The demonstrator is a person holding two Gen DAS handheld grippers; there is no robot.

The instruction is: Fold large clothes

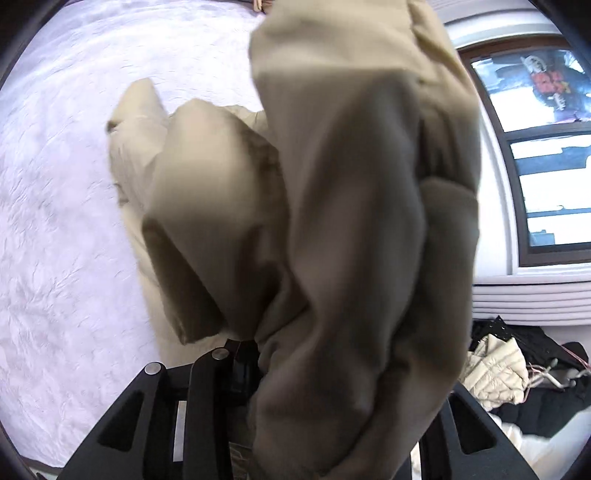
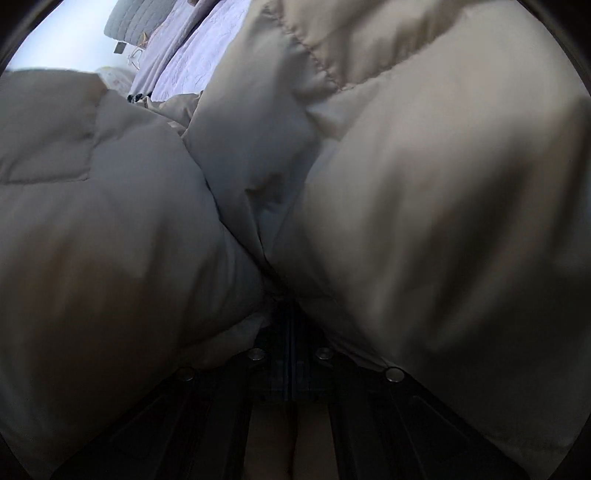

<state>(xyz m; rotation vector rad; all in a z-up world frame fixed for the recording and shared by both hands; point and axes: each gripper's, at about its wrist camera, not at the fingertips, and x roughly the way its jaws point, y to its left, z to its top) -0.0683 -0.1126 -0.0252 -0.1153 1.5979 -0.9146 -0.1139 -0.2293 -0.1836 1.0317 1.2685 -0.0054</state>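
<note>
1. The left hand-held gripper [image 1: 255,347] is closed on a bunch of the beige puffy coat [image 1: 351,221]. The cloth is pinched between its two black fingers.
2. From that grip the coat hangs in thick folds right in front of the left camera. It fills the middle of that view.
3. A lower part of the coat lies on the bed [image 1: 62,192] behind the lifted folds. The bed has a pale purple cover with a crinkly pattern.
4. On the right side of the left view there is a window [image 1: 546,147] with a dark frame.
5. Under the window lies a heap of other clothes [image 1: 517,373]. One is a cream puffy jacket and the rest are dark.
6. The right hand-held gripper [image 2: 290,306] is closed tight. The coat [image 2: 424,206] bulges on both sides of its tips, and the cloth seems to be caught between them, but the spot is dark.
7. In the right view the coat is very close and covers almost everything. You can see its stitched, padded squares.
8. At the top left of the right view a strip of the bed [image 2: 199,48] shows, with a grey padded headboard [image 2: 136,18] at the far end.
9. Both pictures are a bit blurry.
</note>
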